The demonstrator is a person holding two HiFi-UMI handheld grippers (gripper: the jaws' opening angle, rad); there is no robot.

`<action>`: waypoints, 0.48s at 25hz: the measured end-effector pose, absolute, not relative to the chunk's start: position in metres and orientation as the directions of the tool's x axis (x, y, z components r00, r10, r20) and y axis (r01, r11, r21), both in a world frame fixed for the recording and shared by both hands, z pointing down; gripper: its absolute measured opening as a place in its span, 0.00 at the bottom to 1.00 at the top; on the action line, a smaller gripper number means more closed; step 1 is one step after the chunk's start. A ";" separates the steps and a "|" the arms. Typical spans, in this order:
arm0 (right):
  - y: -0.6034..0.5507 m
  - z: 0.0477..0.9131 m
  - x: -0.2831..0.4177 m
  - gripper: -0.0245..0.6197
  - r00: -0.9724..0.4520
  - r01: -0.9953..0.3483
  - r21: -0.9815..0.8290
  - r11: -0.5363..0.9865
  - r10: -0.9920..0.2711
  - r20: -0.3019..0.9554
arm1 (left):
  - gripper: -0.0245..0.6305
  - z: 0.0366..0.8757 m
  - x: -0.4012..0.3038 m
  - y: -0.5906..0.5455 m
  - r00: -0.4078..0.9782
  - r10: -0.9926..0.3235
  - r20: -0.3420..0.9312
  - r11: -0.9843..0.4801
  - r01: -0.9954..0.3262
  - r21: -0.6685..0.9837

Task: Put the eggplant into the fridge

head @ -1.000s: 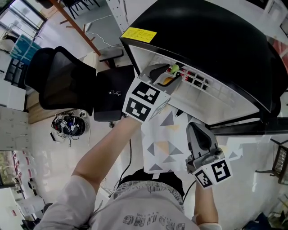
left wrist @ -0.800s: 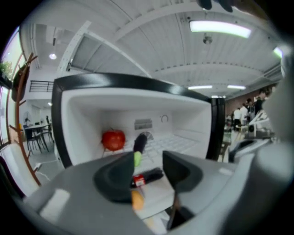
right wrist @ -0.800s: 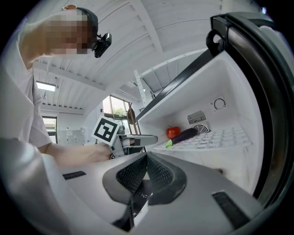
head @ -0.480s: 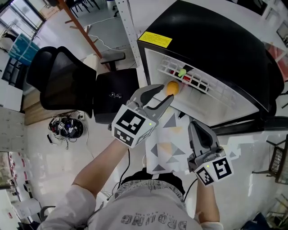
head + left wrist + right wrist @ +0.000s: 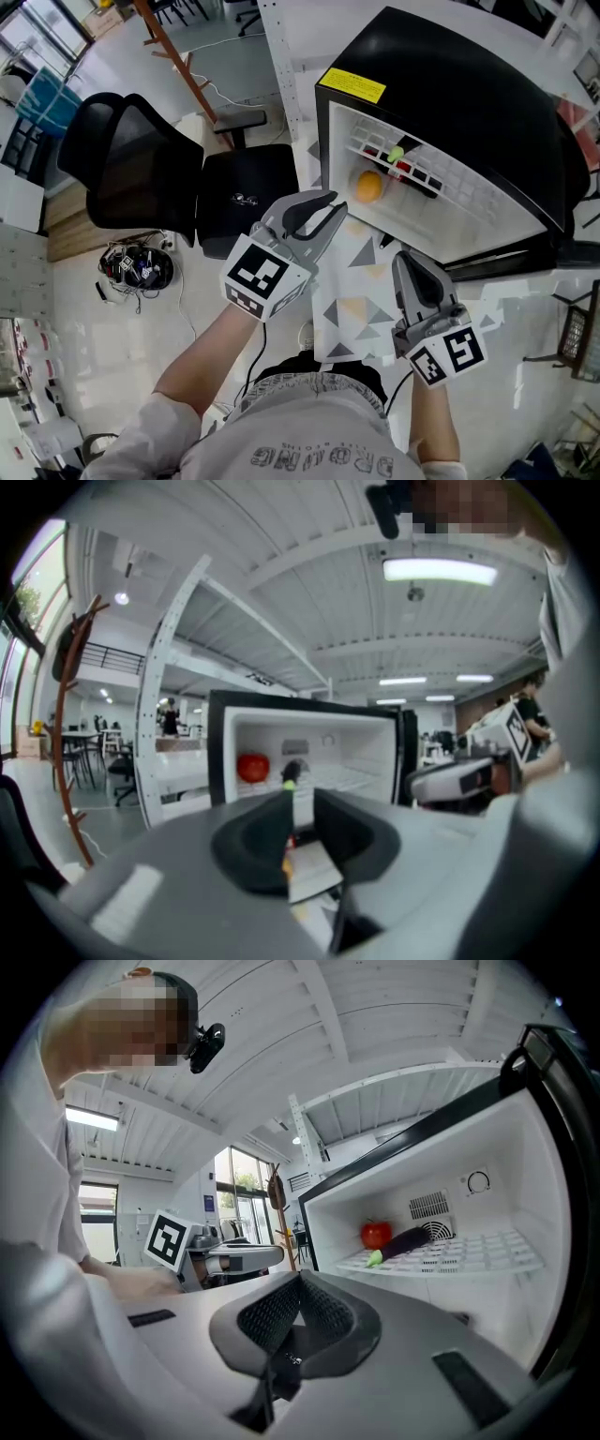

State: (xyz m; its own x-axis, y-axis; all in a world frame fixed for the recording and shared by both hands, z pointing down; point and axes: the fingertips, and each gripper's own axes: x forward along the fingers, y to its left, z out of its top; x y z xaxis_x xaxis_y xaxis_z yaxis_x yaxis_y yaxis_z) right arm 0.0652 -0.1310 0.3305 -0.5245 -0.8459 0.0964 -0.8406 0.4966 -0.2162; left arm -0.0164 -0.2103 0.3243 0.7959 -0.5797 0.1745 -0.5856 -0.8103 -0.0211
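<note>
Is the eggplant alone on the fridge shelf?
No, a red tomato sits right beside the eggplant on the white shelf in the right gripper view.

Grey printed T-shirt (image 5: 309, 455); grey left gripper (image 5: 337, 202) and right gripper (image 5: 406, 256), black-and-white marker cubes (image 5: 258, 277)

I look down on a bright open-plan office, where a black mesh office chair (image 5: 131, 173) stands on a glossy white floor (image 5: 84, 319) beside a tangle of cables (image 5: 138, 267). Strip lights (image 5: 439, 571) glow on the ribbed white ceiling (image 5: 281, 536), and a wooden coat stand (image 5: 64, 714) rises near tall windows (image 5: 234, 1218).
</note>
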 end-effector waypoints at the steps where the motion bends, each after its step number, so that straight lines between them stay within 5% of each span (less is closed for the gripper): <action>1: -0.131 0.330 0.063 0.04 -0.524 -0.841 -0.214 0.496 -0.846 0.097 | 0.15 0.324 -0.019 -0.209 0.798 -0.577 0.173 -0.812 -0.583 -0.021; 12: -0.129 0.326 0.045 0.04 -0.524 -0.846 -0.187 0.500 -0.844 0.114 | 0.06 0.324 -0.043 -0.186 0.823 -0.551 0.141 -0.830 -0.558 0.011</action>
State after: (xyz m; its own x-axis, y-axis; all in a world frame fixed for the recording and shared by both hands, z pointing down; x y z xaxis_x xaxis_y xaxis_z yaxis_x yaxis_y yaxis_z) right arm 0.0450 -0.1289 0.3257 -0.5241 -0.8440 0.1141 -0.8457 0.4999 -0.1871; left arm -0.0430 -0.1861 0.3245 0.8226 -0.5509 0.1411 -0.5577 -0.8300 0.0111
